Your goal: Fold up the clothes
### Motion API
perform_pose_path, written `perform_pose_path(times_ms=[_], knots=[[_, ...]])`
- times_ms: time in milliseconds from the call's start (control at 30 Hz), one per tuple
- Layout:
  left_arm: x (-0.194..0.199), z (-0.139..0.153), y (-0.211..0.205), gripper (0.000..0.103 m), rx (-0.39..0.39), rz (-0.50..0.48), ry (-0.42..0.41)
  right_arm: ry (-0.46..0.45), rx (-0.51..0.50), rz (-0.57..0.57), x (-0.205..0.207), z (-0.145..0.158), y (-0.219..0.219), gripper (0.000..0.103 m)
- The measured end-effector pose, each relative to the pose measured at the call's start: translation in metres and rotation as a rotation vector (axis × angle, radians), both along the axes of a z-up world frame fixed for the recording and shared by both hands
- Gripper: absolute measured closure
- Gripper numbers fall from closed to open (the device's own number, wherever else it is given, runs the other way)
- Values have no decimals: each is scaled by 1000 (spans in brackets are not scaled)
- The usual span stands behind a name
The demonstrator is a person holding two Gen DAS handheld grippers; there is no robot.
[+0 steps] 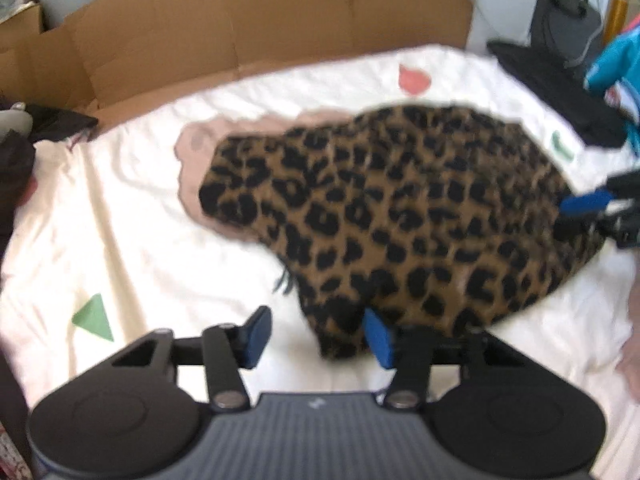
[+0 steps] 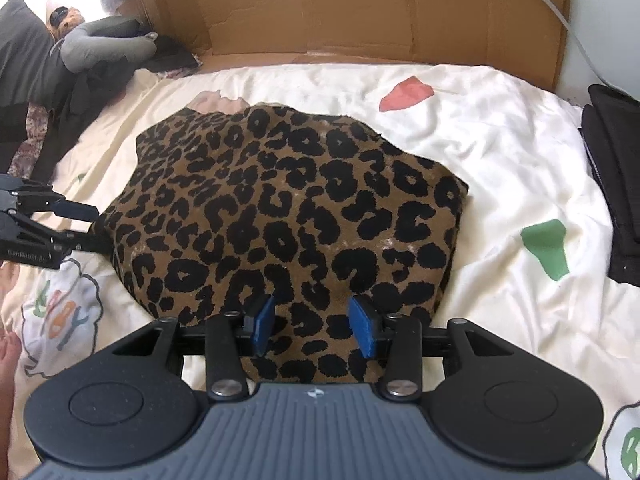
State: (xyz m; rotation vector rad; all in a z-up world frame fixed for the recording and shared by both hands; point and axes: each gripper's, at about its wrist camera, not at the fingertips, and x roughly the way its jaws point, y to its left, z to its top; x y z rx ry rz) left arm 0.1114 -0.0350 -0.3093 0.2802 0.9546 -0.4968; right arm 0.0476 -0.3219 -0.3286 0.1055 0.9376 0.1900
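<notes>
Across the bed sheet (image 2: 500, 128), from the left: the left hand-held gripper (image 1: 316, 334) sits low at the garment's near-left corner, blue pads spread wide, one pad brushing the fabric edge, nothing pinched between them. That view is blurred, so whether the pad presses the cloth I cannot tell.

Centre stage, the leopard-print garment (image 2: 288, 216) lies on the white printed sheet in a compact, roughly rectangular bundle, edges doubled under and a little height to it. It reads as folded at least once, though the layers are hidden.

Over to the right, the right hand-held gripper (image 2: 312, 326) hovers over the near edge, jaws apart, cloth running beneath both pads but not clamped. Behind everything stands a flattened cardboard sheet (image 2: 360, 12), and a black folded cloth (image 2: 612, 184) rests at the bed's right edge.

My read: both tools are free at the bundle's near side, which fits either lining up for another fold or letting go of a fold just laid. A further fold would call for both pairs of jaws closing on that near edge together, gripping all layers so the bundle stays square.
</notes>
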Motion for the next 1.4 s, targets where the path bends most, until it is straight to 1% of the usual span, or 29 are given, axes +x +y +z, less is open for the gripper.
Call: perform_pose_path(times_ms=[67, 133, 200, 300, 467, 567, 700, 767, 833, 933, 1000, 1067, 1167, 1400], knots=[[0, 9, -7, 66, -41, -9, -10, -2, -5, -1, -3, 4, 2, 55], [-1, 15, -18, 70, -65, -33, -18, 8, -8, 0, -4, 6, 5, 55], [-3, 14, -30, 69, -66, -75, -4, 17, -14, 9, -7, 7, 10, 55], [-5, 3, -37, 69, -29, -101, 10, 31, -36, 28, -9, 4, 16, 55], [2, -17, -34, 68, 14, -81, 40, 57, -60, 31, -10, -3, 18, 55], [10, -22, -29, 67, 2, -68, 55, 72, -72, 27, -9, -6, 14, 54], [14, -16, -22, 64, 10, -38, 55, 86, -71, 19, -7, -6, 10, 54], [16, -10, -11, 64, -14, -1, 64, 93, -61, 3, -6, -4, 8, 54], [19, -3, 1, 66, -43, 51, 79, 107, -18, -39, -6, 0, 3, 54], [23, 0, 18, 62, -88, 117, 126, 115, 132, -104, -8, 10, -10, 54], [24, -1, 27, 61, -123, 155, 161, 118, 194, -139, -14, 14, -17, 54], [25, -5, 32, 59, -138, 181, 189, 122, 254, -174, -20, 18, -24, 54], [26, -11, 35, 56, -155, 197, 237, 139, 296, -214, -29, 14, -30, 54], [29, -14, 28, 49, -149, 203, 279, 178, 388, -309, -45, 0, -43, 54]])
